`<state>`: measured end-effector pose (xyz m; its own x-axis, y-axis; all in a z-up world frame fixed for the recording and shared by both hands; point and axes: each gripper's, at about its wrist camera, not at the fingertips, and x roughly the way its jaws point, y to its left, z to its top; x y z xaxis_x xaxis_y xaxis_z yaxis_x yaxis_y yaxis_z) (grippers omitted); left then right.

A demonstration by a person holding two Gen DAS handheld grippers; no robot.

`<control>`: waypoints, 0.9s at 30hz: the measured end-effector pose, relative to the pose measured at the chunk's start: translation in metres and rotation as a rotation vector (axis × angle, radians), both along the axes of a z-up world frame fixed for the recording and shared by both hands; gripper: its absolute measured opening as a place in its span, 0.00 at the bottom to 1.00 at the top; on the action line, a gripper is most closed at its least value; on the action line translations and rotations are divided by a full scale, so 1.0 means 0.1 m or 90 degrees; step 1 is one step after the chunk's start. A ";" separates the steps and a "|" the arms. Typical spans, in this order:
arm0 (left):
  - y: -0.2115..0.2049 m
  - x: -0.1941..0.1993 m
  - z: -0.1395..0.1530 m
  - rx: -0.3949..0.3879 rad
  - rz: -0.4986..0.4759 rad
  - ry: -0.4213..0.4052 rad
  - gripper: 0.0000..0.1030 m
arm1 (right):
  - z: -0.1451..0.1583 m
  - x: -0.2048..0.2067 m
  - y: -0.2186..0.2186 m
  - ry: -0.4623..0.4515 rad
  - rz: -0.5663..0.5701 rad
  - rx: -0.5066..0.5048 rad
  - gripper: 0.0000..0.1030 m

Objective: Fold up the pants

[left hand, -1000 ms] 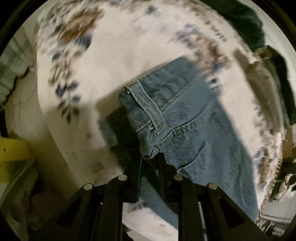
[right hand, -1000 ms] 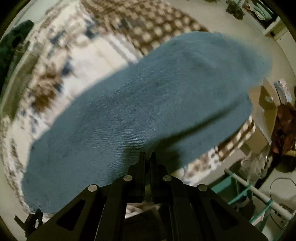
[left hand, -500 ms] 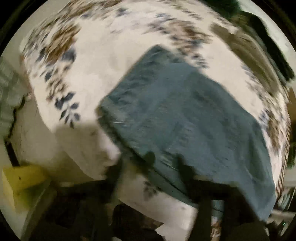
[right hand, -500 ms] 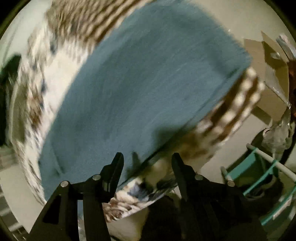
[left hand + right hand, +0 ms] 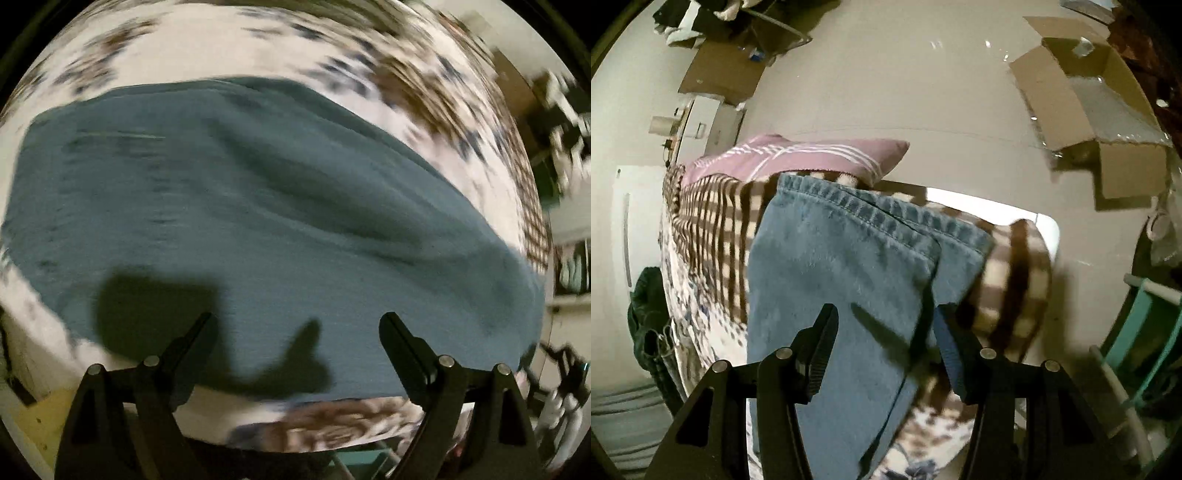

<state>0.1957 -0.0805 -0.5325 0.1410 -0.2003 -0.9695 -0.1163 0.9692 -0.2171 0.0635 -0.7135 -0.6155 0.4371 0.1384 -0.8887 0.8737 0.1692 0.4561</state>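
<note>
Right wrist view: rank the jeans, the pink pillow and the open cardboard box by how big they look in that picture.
1. Jeans, by far the largest, though they lie nearest the camera.
2. Open cardboard box.
3. Pink pillow.
Box and pillow look close in size, and fisheye distortion makes their order unsure.

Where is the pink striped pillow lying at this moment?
In the right wrist view, the pink striped pillow lies at the far end of the checked brown blanket, just beyond the hems of the blue denim pants.
</note>
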 end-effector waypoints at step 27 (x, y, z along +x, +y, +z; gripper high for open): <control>-0.60 0.04 -0.64 0.093 -0.133 0.054 1.00 | -0.24 -0.36 0.00 -0.040 -0.001 -0.016 0.40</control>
